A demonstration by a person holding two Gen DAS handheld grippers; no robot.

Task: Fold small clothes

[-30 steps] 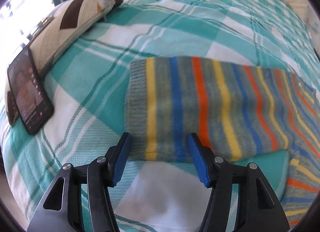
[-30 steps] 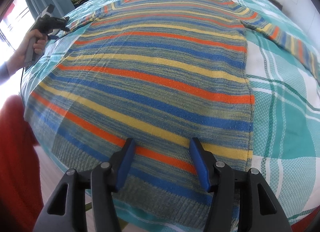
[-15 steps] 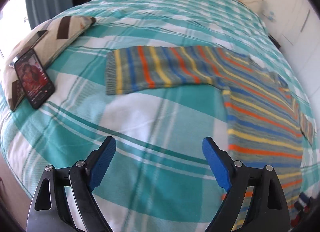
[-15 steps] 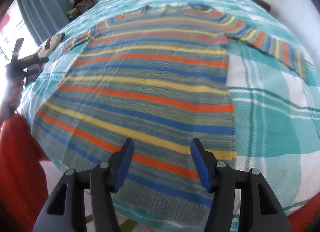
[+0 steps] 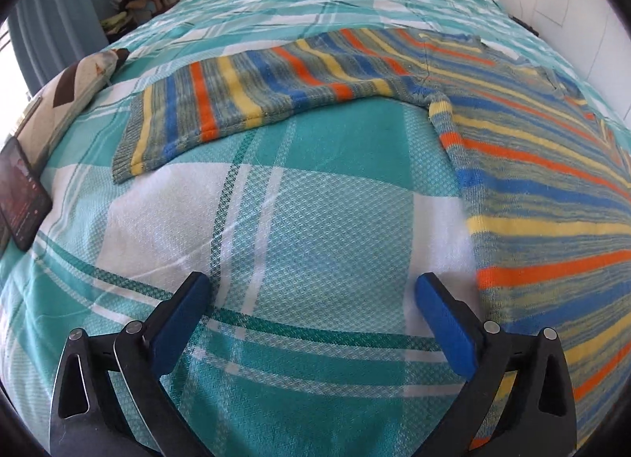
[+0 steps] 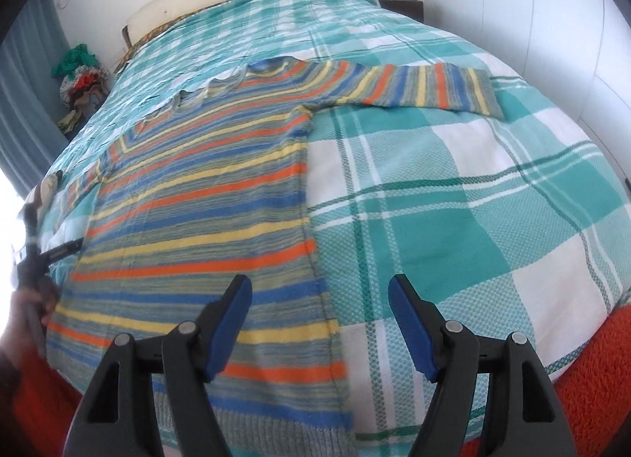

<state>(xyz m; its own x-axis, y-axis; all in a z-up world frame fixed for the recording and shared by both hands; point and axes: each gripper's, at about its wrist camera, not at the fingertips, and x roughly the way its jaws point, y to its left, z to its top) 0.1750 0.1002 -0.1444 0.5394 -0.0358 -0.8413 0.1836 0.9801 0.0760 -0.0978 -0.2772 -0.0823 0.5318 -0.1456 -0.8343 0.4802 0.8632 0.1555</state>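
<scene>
Since the earlier frames, the left tongs [image 5: 311,323] have been drawn off the sleeve cuff they stood over, and the right tongs [image 6: 319,323] have been shifted from the middle of the sweater's hem to its side edge. Both pairs of jaws have just been opening; nothing is gripped by either.

Seen from the left wrist, a phone [image 5: 21,200] is found far to the left of the left tongs, leaning against a patterned pillow [image 5: 75,90]. The left tongs are spread as wide as they go, and only the checked bedspread [image 5: 276,220] is seen between the blue pads. Ahead of them, the sweater's left sleeve [image 5: 244,94] is laid flat across the bed, well apart from the fingertips. The striped sweater [image 5: 552,188] body is spread to the right of the tongs, its side edge lying just beside the right finger.

Seen from the right wrist, a hand [image 6: 27,311] gripping the other tool's handle is seen at the far left, though glare makes the detail there uncertain. The right tongs are held partly open above the sweater's lower side edge: the left pad is over the stripes and the right pad over bare bedspread. The right sleeve [image 6: 418,90] is stretched out ahead and to the right. An orange rug [image 6: 591,386] is visible beyond the bed edge at the right.
</scene>
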